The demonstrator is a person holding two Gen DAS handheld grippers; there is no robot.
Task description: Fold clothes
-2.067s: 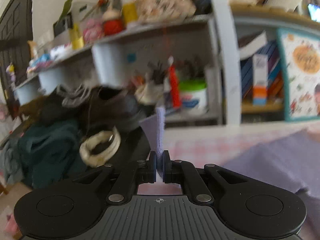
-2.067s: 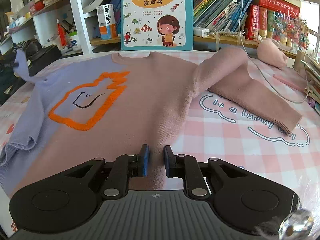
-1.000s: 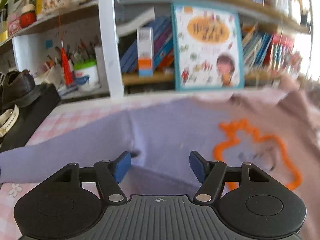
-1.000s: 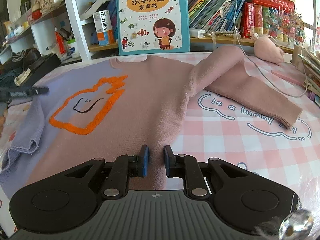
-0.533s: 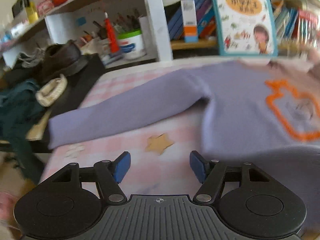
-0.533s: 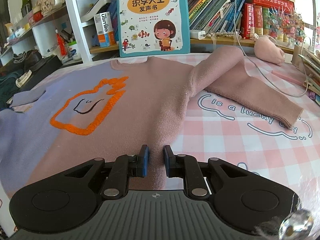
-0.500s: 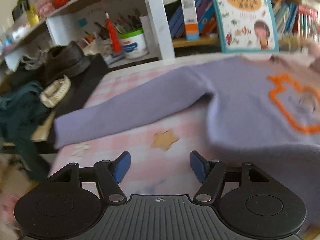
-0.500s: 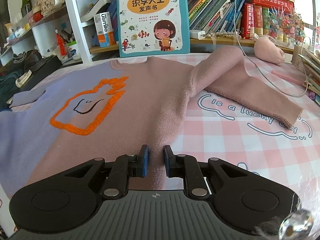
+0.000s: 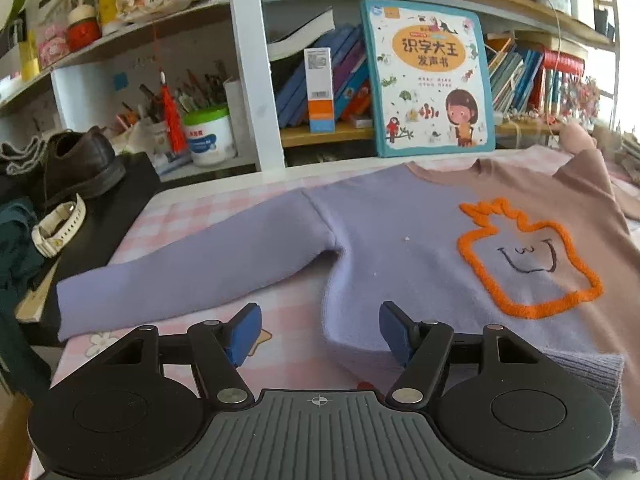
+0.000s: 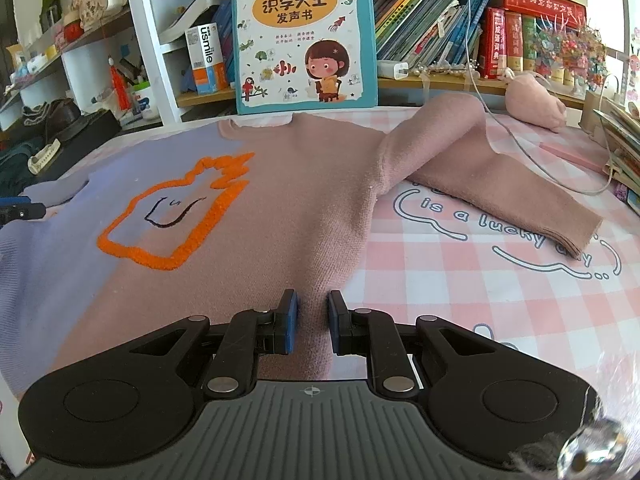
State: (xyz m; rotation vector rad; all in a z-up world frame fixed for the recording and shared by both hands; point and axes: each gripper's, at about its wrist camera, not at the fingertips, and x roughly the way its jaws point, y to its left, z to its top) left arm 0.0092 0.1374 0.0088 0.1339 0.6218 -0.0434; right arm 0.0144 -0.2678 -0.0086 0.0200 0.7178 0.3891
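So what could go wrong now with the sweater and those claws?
Three things might go wrong.

1. The right claw pinches the sweater by its pink hem, so a pull might drag the whole sweater crooked.
2. The purple sleeve ends at the table's edge beside the watch and shoe; sweeping it could snag or knock them.
3. A thin white cable lies across the pink sleeve, so folding that sleeve might tug it.

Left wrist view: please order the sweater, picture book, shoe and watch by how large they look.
1. sweater
2. picture book
3. shoe
4. watch
Fisheye bending distorts sizes, but the gaps look clear.
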